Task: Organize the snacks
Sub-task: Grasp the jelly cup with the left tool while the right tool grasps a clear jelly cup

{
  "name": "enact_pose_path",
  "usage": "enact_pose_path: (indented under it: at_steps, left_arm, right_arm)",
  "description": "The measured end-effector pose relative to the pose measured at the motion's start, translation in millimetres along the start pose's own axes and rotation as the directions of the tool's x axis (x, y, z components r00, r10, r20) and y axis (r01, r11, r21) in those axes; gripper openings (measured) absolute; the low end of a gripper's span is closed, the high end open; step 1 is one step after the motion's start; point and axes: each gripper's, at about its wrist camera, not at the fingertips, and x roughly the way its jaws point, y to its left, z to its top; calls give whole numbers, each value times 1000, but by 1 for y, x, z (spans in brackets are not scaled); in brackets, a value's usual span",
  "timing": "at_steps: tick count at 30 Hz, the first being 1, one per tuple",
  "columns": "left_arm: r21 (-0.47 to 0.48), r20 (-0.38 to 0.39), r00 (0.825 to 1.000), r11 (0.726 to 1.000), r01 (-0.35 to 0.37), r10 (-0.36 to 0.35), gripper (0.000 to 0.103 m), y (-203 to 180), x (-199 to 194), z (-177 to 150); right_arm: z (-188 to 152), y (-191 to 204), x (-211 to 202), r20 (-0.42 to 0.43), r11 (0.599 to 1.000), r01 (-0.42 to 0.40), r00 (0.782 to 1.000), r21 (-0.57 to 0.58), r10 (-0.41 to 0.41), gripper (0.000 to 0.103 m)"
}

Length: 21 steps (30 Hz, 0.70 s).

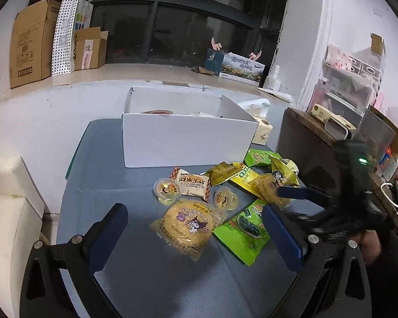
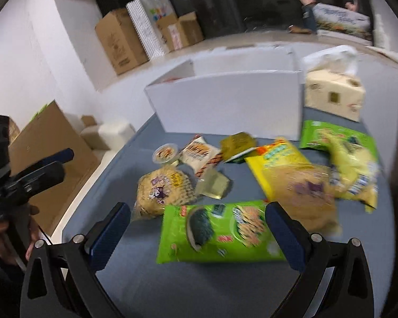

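The left gripper [image 1: 195,234] hung above the blue-grey table [image 1: 151,278] with its jaws spread wide and nothing between the blue pads; the round cracker packet [image 1: 185,225] lay flat on the cloth just ahead of the gap, nearer the right-hand pad. The right gripper [image 2: 197,230] also stood open, holding nothing, and the green seaweed snack bag [image 2: 220,232] lay crosswise right in front of it, spanning most of the space between the two fingers, though whether the pads touched it I could not tell through the blur. The cracker packet was clear crinkly film over a pale disc, printed with a purple cartoon figure. The seaweed bag was glossy lime-green foil picturing a dark roll; its lettering was too smeared to read. Beyond them sat two small clear jelly cups [image 1: 168,189], lidded with cartoon foil, and a cream pillow-shaped wrapper [image 1: 192,184] with checked red ends and bold Chinese characters that lay upside down to me. Farther right was a heap of crumpled yellow foil bags [image 1: 254,176] and another green bag [image 1: 260,157], their print illegible. The white cardboard box [image 1: 185,143], plain and matte with its top open, stood at the table's far edge, with a few items showing over its rim. Just beside its right corner stood a cream tissue pack [image 2: 334,94], soft-sided, with tissue puffing from the top.
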Motion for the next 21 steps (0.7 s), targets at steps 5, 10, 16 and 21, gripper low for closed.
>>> enact_pose_path:
  at_steps: [5,10,16,21]
  left_arm:
    - [-2,-15,1000,1000,10,-10,103,0,3,-3]
    - [-5,-24,1000,1000,6,-7,103,3,6,-6]
    - [-22,-41,999,1000,1,-2,103,8,12,-11]
    - [-19,-50,999,1000,-4,3,103,9,20,-9]
  right_arm:
    - [18,-5,47,-82,998,4,997,-56,-8,100]
    - [20,-21,82,-167,998,30,985,-47,-37,73]
    - [15,-13,84,-162,995,14,986,-102,-30,48]
    - [18,-7,71,-115,994,5,993,-106,-17,48]
